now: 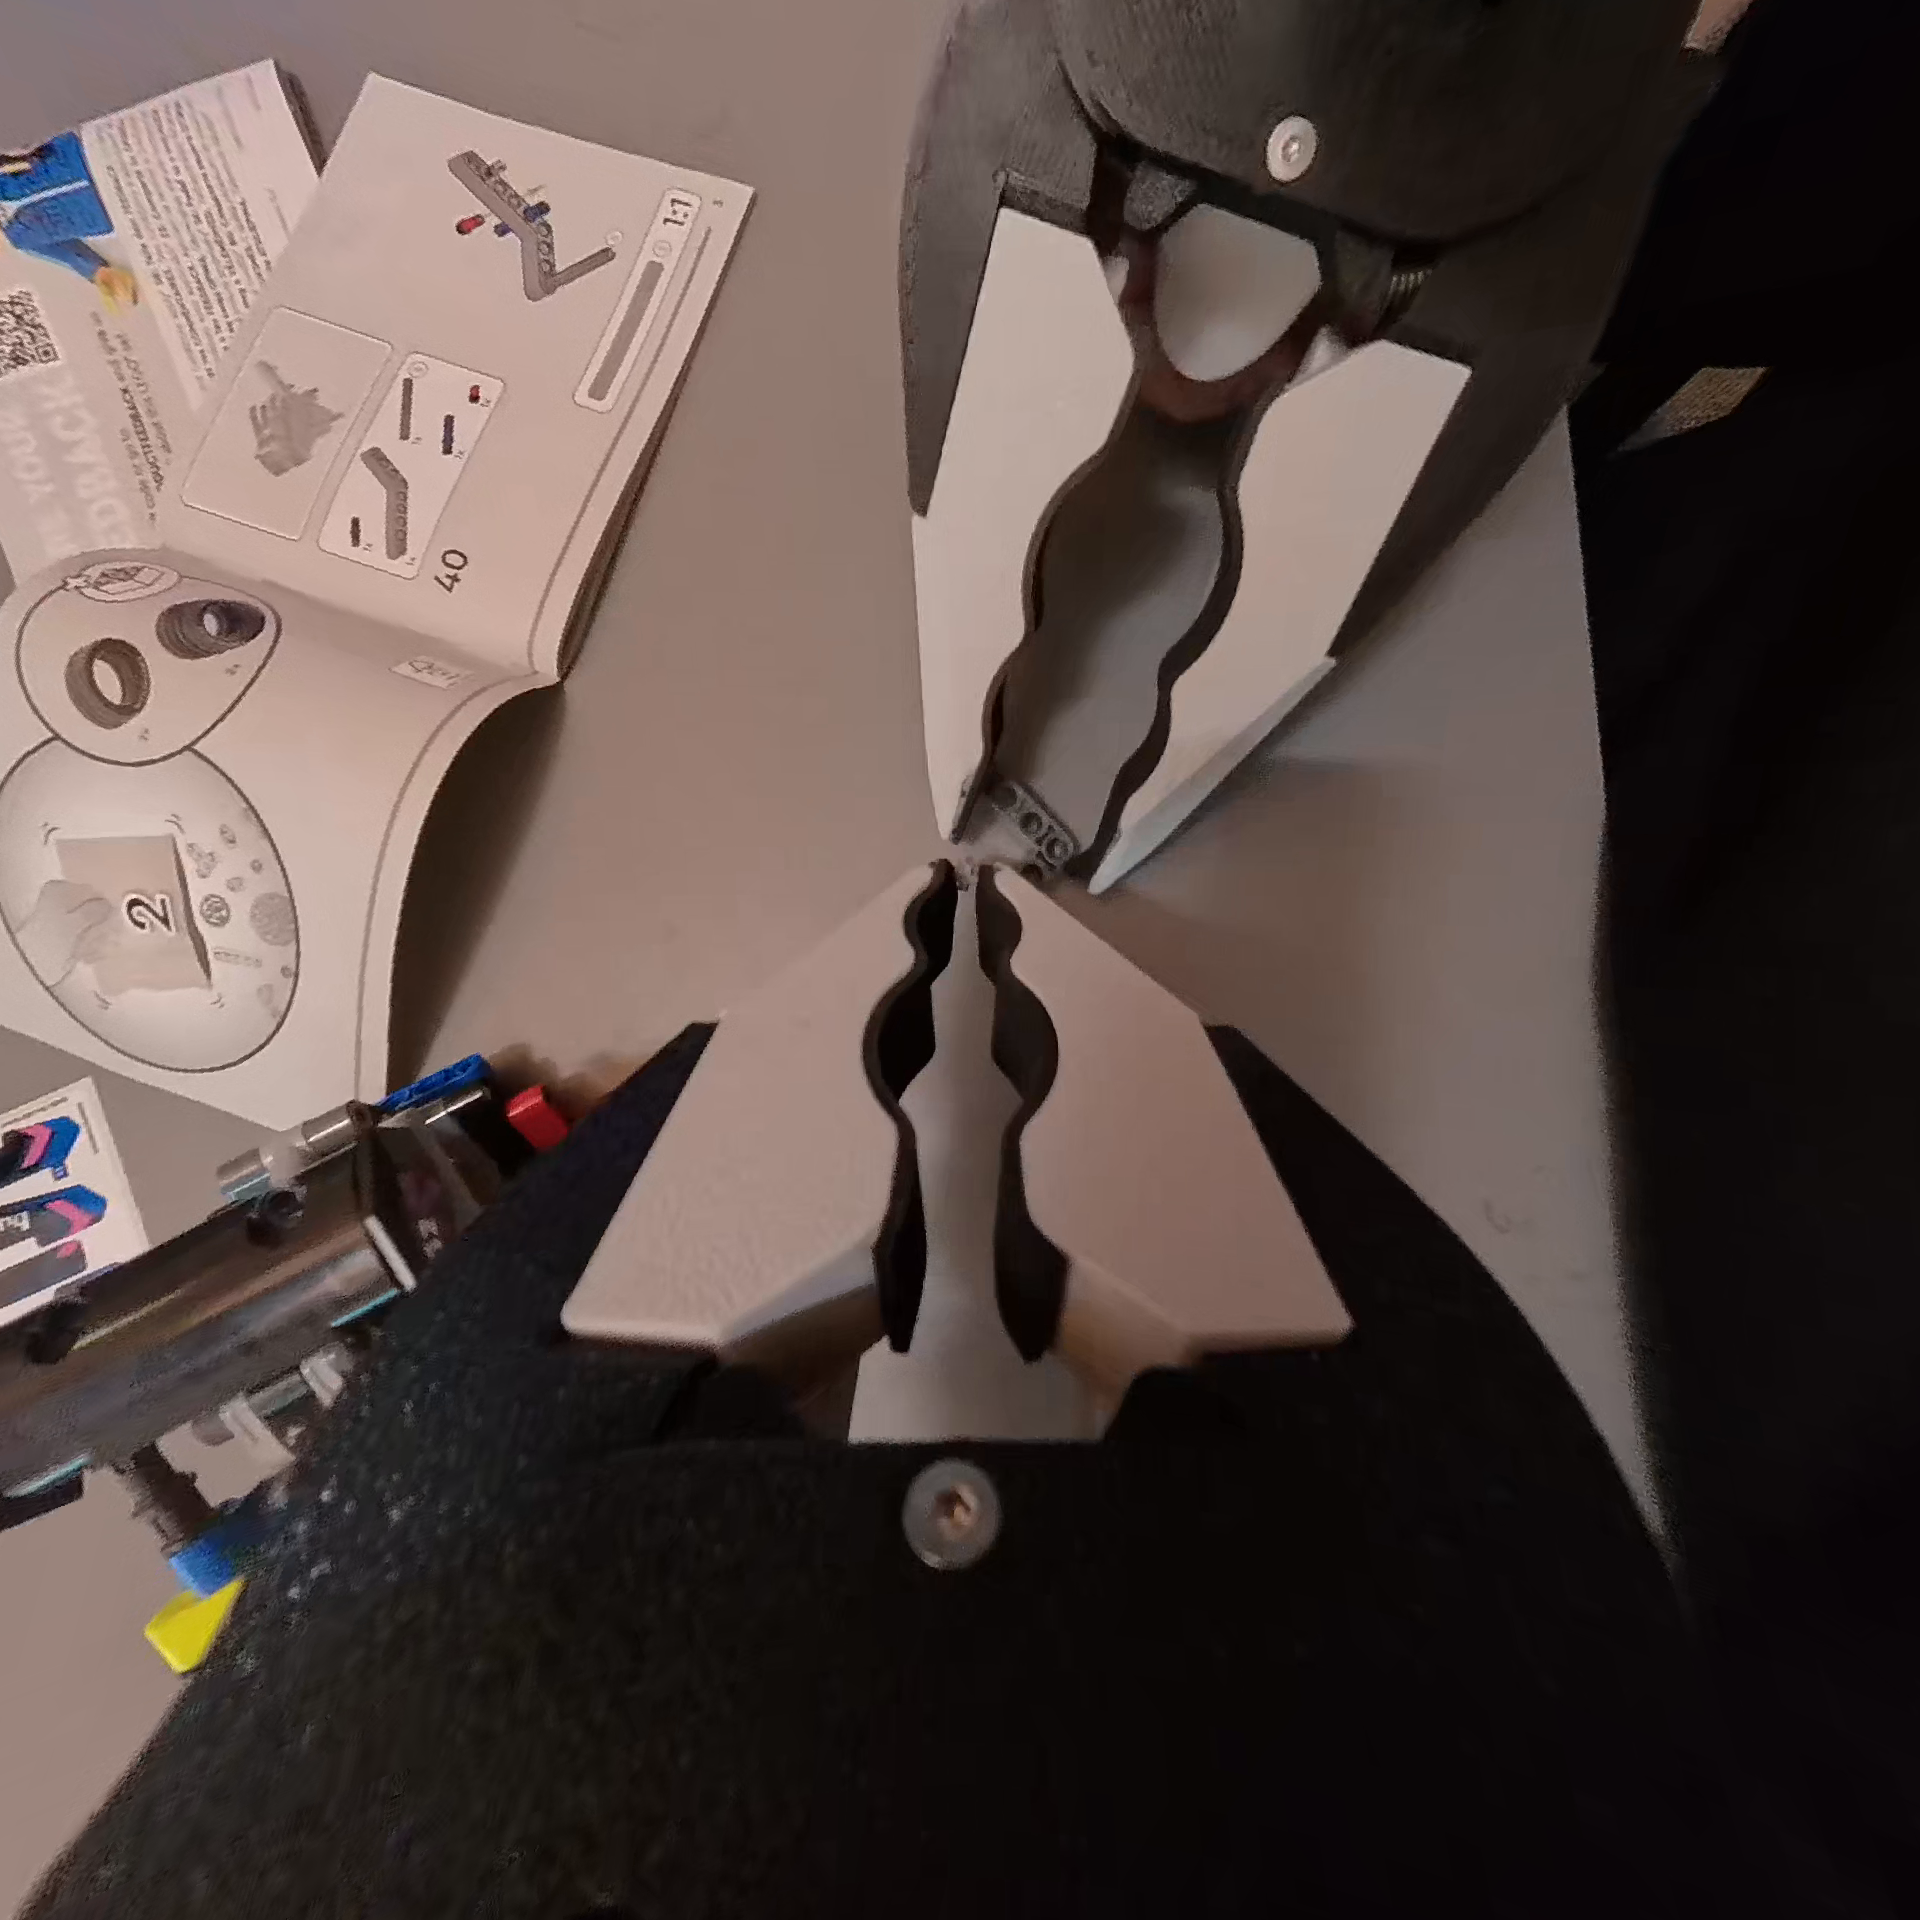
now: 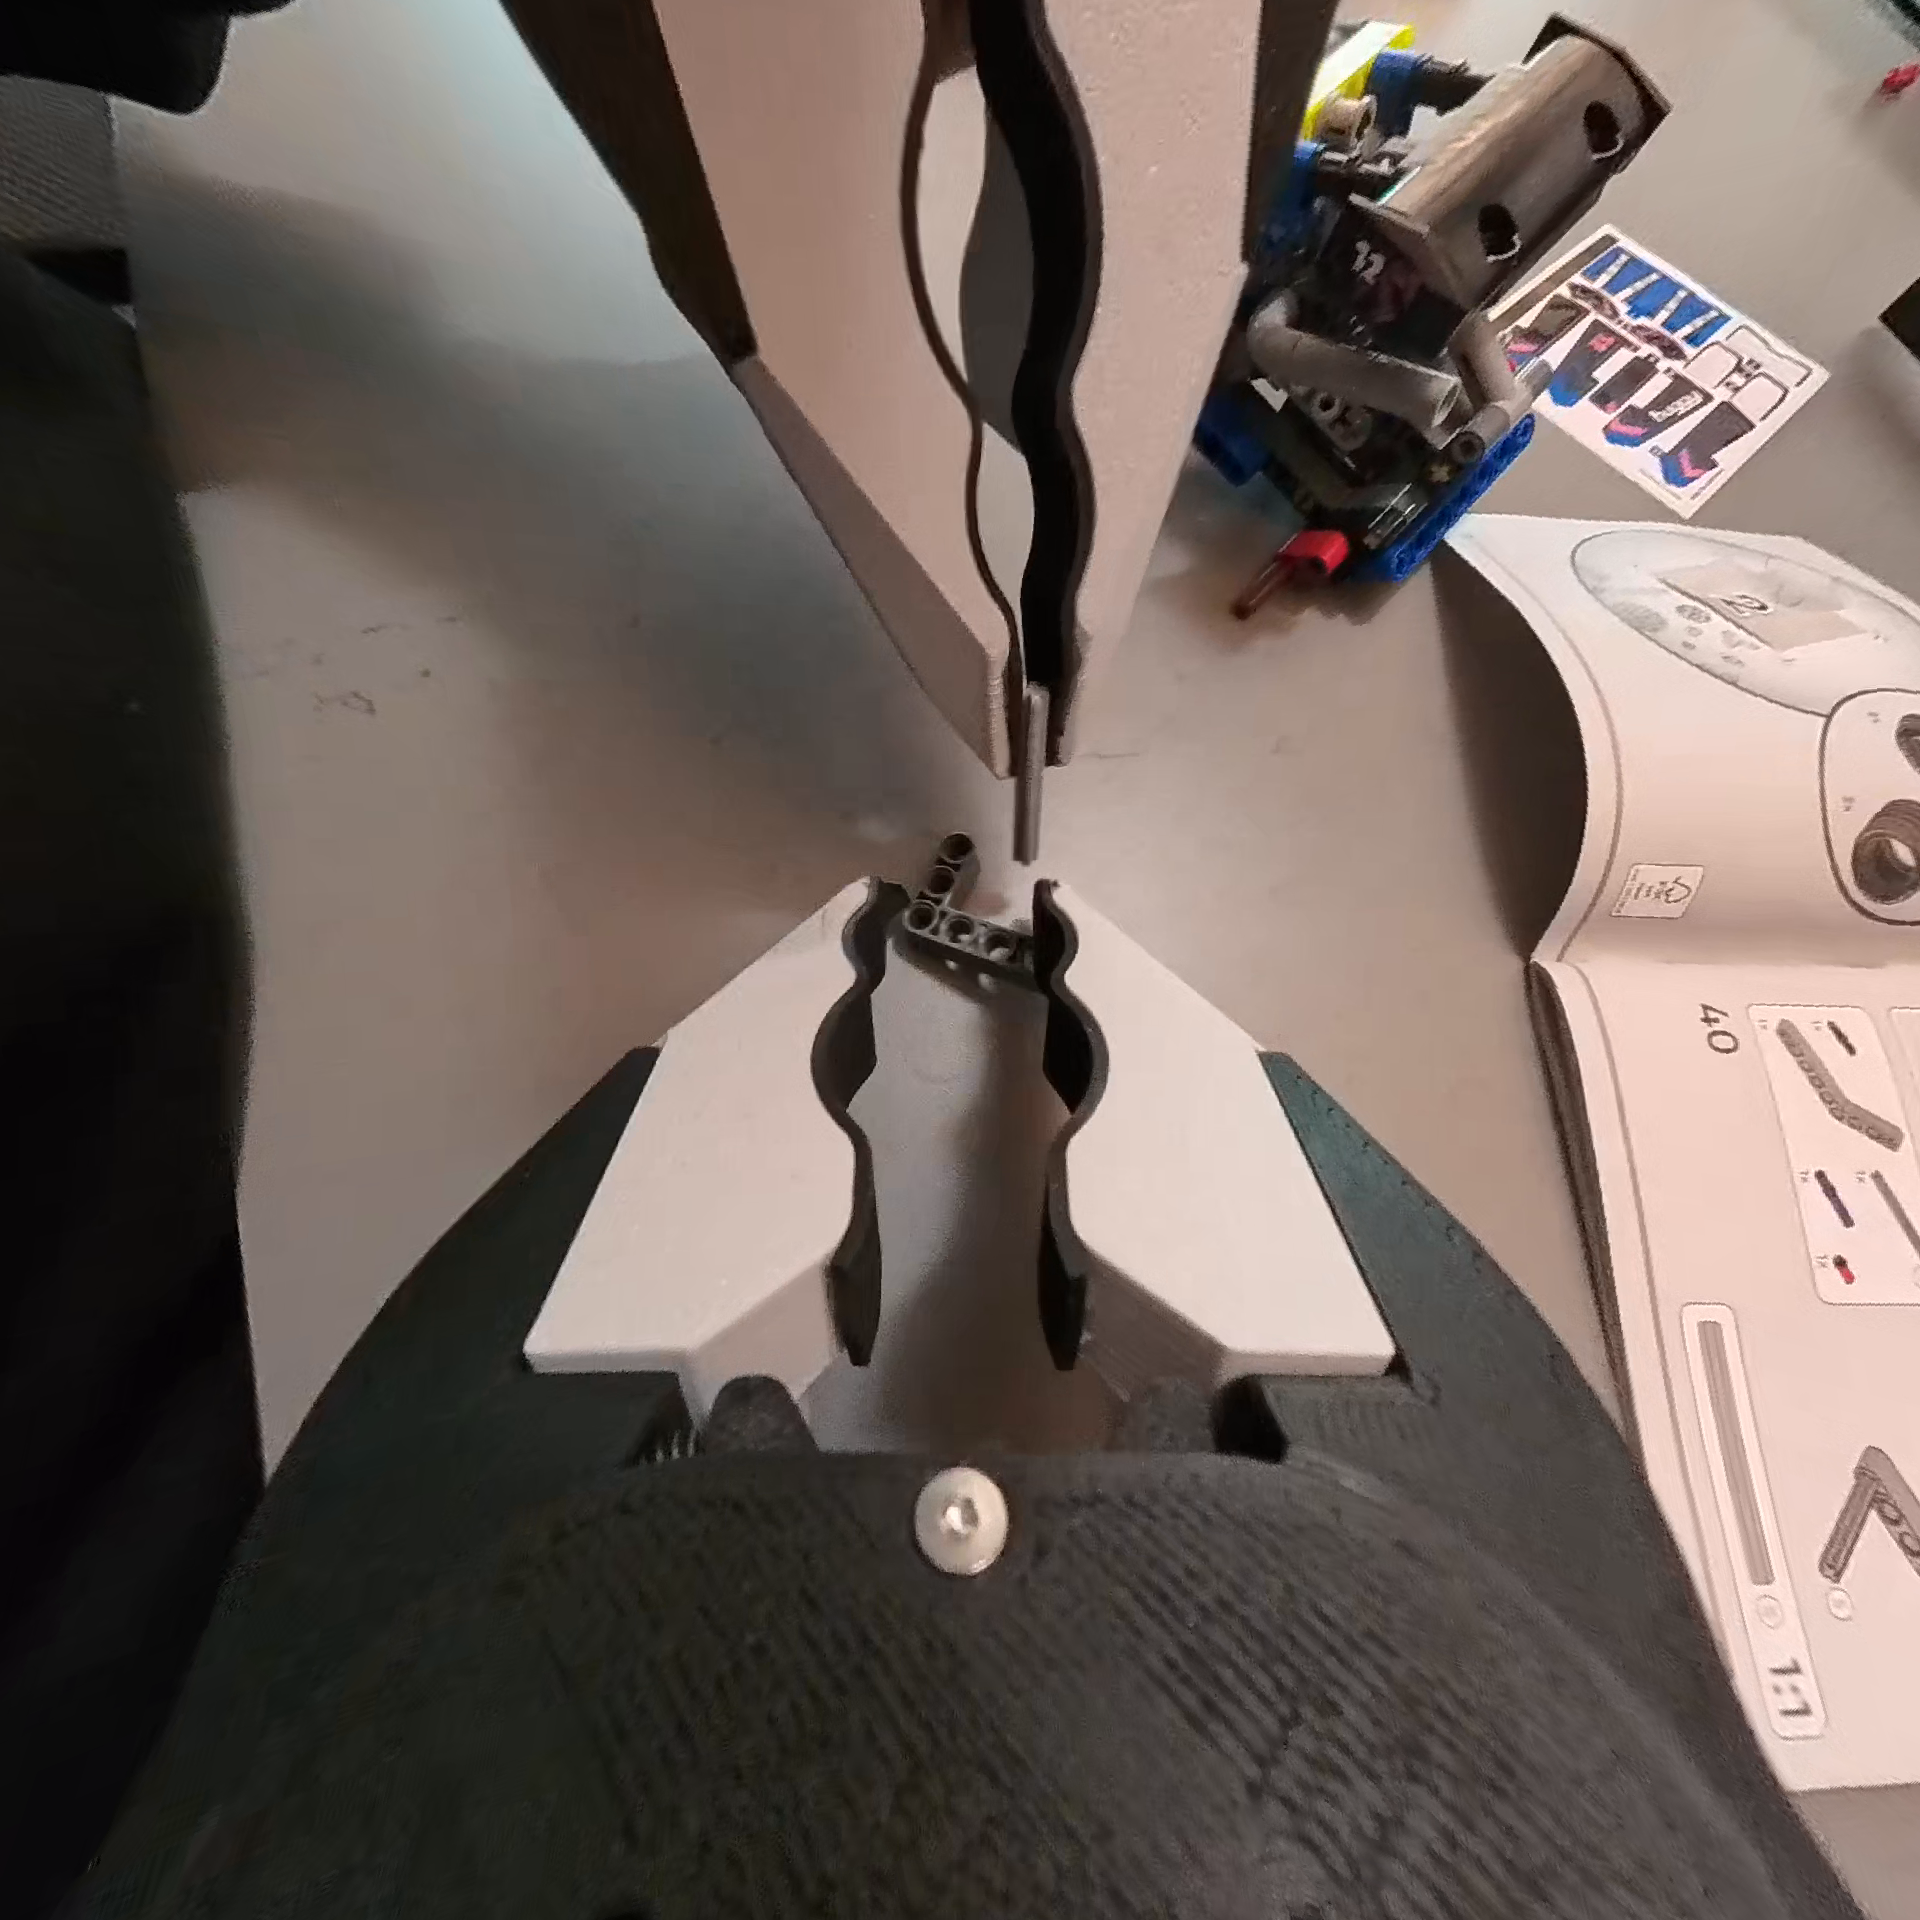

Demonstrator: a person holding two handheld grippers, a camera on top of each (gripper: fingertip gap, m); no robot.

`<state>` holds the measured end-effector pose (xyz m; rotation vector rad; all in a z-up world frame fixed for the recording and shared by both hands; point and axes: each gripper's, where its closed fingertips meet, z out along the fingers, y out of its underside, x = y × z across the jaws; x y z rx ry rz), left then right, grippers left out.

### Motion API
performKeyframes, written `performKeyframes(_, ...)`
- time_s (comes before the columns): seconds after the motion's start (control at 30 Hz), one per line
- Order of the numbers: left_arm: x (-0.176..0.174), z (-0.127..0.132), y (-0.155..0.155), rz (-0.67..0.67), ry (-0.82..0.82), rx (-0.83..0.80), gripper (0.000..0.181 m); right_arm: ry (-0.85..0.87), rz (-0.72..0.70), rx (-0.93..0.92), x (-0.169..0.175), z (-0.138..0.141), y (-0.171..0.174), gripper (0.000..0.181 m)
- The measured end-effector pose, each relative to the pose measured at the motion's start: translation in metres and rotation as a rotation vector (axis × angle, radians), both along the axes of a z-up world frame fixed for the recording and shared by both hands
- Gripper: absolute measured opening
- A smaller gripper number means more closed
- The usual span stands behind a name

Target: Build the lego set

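Note:
My left gripper (image 1: pixel 966 883) is shut on a thin grey piece; in the right wrist view this gripper (image 2: pixel 1034 753) comes in from the top, and the thin grey piece (image 2: pixel 1031 790) sticks out of its tips towards the table. My right gripper (image 2: pixel 961 904) is open just above the grey table (image 2: pixel 468 623). A dark grey L-shaped beam with holes (image 2: pixel 961 928) lies between its fingertips, one arm pointing away. The left wrist view shows the right gripper (image 1: pixel 1023 842) tip to tip with mine, with the beam (image 1: pixel 1034 821) between its spread fingers.
An open instruction booklet (image 1: pixel 416 416) lies to the left; it also shows in the right wrist view (image 2: pixel 1714 1039). A partly built model in blue, black and silver (image 2: pixel 1403 312) stands beside it, with a sticker sheet (image 2: pixel 1662 364) behind. The table edge (image 1: pixel 1590 935) is close by. Only a small space, under 4 cm, lies between the two pairs of fingers.

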<state>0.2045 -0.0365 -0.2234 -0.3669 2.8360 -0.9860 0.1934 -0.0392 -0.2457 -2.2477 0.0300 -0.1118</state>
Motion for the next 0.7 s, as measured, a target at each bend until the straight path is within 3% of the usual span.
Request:
performKeyframes(0.33,-0.008,0.006,0.009,-0.005,0.028,0.004,0.001,0.002,0.036,0.04,-0.01,0.011,0.007,0.026)
performKeyframes(0.7,-0.025,0.002,0.01,-0.071,0.049,0.019,0.001,-0.013,0.098,-0.033,-0.016,-0.005,0.007,0.016)
